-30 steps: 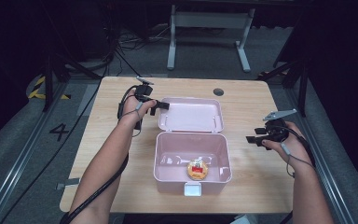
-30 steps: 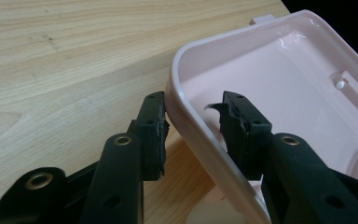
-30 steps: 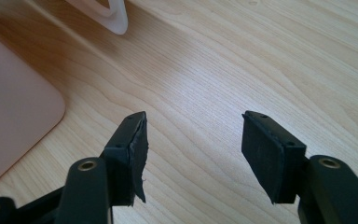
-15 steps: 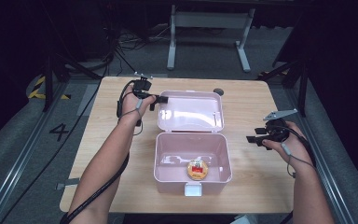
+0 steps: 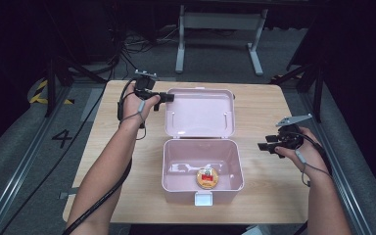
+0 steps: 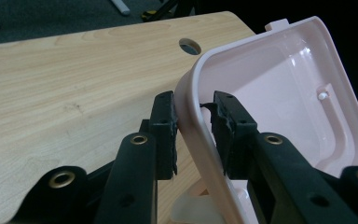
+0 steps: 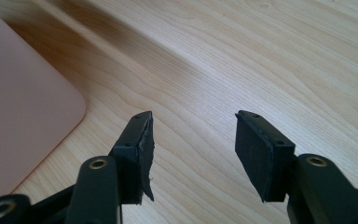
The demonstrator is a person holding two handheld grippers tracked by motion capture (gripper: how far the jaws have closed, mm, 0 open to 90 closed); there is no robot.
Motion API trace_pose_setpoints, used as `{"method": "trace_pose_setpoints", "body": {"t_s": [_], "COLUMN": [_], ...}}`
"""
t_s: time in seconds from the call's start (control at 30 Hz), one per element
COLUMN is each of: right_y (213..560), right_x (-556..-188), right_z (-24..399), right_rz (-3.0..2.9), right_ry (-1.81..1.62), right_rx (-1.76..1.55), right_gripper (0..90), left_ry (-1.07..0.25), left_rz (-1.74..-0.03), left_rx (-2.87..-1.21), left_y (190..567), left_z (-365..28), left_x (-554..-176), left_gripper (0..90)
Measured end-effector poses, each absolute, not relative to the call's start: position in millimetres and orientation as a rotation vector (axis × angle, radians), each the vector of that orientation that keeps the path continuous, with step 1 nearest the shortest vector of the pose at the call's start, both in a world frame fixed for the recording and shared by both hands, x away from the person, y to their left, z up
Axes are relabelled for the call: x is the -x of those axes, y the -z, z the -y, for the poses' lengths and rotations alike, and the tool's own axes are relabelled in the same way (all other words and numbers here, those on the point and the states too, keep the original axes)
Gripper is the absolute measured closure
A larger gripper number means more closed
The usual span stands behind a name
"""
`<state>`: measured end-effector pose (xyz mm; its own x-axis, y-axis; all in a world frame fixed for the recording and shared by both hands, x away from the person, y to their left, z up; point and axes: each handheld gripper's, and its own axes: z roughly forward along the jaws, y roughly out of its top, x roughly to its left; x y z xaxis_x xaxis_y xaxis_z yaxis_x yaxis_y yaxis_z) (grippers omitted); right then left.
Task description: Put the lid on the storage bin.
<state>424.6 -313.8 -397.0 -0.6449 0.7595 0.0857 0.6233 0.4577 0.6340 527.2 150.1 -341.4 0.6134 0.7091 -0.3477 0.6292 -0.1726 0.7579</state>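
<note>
Pinching the left rim of the pink lid (image 6: 242, 116), left claw (image 5: 165, 98) has just been closing, pads on either side of the wall. Lid stands half-raised behind the open pink box (image 5: 203, 166), hinged along its rear edge, long axis running across the tabletop (image 5: 259, 105). Closing swing therefore goes forward and down toward the person, over the round snack (image 5: 206, 177) inside. Right claw (image 5: 265, 147) hangs spread and empty, well right of the box, probably too far to steady it. Left hand clearly nearer.
</note>
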Motion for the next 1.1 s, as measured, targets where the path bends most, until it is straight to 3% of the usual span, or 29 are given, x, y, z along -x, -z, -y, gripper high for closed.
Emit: {"method": "trace_pose_setpoints", "body": {"t_s": [1.1], "right_y": [385.5], "right_x": [-414.5], "right_z": [306.9], "right_rz": [-2.594], "right_ry": [-1.034], "right_rx": [-1.235], "right_gripper": [65.5], "left_ry": [-0.263], "left_rz": [-0.807], "left_rx": [-1.850], "left_y": [282.8], "left_z": [-158.7], "left_x": [-462.6], "left_gripper": [74.8]}}
